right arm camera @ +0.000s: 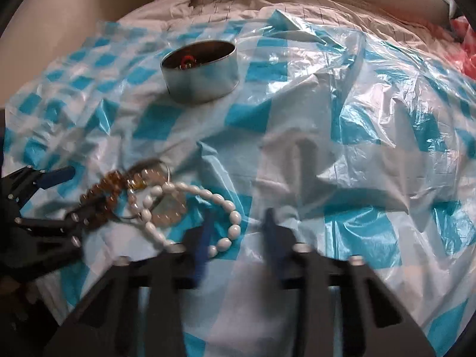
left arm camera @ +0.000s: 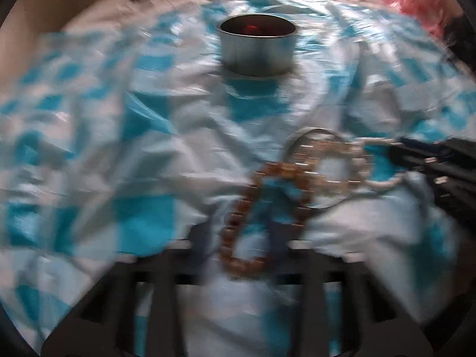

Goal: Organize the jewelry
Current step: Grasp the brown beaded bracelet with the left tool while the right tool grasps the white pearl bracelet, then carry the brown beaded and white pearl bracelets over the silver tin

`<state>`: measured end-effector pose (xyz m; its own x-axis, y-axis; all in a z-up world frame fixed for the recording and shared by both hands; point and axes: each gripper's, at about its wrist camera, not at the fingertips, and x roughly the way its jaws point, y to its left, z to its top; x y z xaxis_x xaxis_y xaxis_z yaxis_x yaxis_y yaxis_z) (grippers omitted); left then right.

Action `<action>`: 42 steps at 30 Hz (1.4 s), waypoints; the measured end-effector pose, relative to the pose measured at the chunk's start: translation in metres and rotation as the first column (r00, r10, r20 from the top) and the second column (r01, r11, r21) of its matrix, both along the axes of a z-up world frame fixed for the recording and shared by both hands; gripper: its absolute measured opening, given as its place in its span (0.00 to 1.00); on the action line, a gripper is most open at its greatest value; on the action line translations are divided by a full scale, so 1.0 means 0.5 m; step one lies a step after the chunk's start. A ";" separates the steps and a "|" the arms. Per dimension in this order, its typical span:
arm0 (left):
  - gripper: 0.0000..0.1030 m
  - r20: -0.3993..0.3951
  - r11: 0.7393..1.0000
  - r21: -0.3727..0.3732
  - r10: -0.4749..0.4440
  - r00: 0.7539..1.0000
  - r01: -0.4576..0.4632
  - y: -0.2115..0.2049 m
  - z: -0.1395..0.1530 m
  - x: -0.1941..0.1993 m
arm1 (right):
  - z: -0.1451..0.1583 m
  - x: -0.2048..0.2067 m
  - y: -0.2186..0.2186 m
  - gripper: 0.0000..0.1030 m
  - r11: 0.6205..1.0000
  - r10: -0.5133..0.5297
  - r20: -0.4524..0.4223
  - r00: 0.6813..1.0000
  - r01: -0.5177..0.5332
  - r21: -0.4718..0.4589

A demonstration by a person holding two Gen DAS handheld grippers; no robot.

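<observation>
Between your left gripper's [left arm camera: 238,238] blurred fingers lies the amber bead bracelet [left arm camera: 253,208]; whether they pinch it you cannot tell. Your right gripper's [right arm camera: 238,232] blue fingers [right arm camera: 202,247] stand apart astride the white bead bracelet [right arm camera: 208,214]. Beyond, the metal tin [right arm camera: 202,68] sits on the checked plastic sheet [right arm camera: 357,119].

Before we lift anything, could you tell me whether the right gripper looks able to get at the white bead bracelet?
Probably yes: the white bead bracelet lies uncovered, its near loop between the fingers of the right gripper, though its far end overlaps the metal ring.
</observation>
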<state>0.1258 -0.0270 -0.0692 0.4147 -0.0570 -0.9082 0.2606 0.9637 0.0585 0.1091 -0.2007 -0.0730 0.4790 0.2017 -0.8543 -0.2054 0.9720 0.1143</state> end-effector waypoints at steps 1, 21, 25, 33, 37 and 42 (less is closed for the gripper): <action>0.10 -0.007 1.000 -0.015 -0.013 1.000 0.013 -0.002 0.001 -0.002 | 0.002 -0.005 0.004 0.14 1.000 0.006 0.010 1.000 -0.006 -0.018; 0.10 -0.044 0.985 -0.171 -0.025 0.999 0.018 0.010 0.005 0.006 | 0.000 0.003 -0.036 0.08 0.989 -0.018 -0.028 0.999 0.022 0.144; 0.10 -0.037 0.969 -0.246 -0.023 0.999 0.014 0.022 0.019 0.002 | 0.013 -0.004 -0.058 0.08 0.971 -0.044 -0.029 0.999 0.050 0.236; 0.10 0.022 0.911 -0.410 -0.028 0.999 0.035 0.040 0.062 -0.006 | 0.034 -0.012 -0.076 0.08 0.938 -0.046 -0.011 0.999 0.047 0.343; 0.10 0.044 0.903 -0.428 -0.022 0.999 0.039 0.038 0.074 -0.008 | 0.041 -0.015 -0.075 0.08 0.931 -0.036 0.001 0.999 0.033 0.363; 0.10 0.096 0.888 -0.455 -0.023 0.995 0.064 0.031 0.095 -0.013 | 0.058 -0.025 -0.068 0.08 0.913 -0.007 0.039 0.999 -0.010 0.407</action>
<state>0.1195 -0.0117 -0.0217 0.4772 -0.4770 -0.7381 0.3168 0.8768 -0.3618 0.0964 -0.2346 -0.0440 0.5096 0.5289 -0.6787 -0.2193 0.8426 0.4919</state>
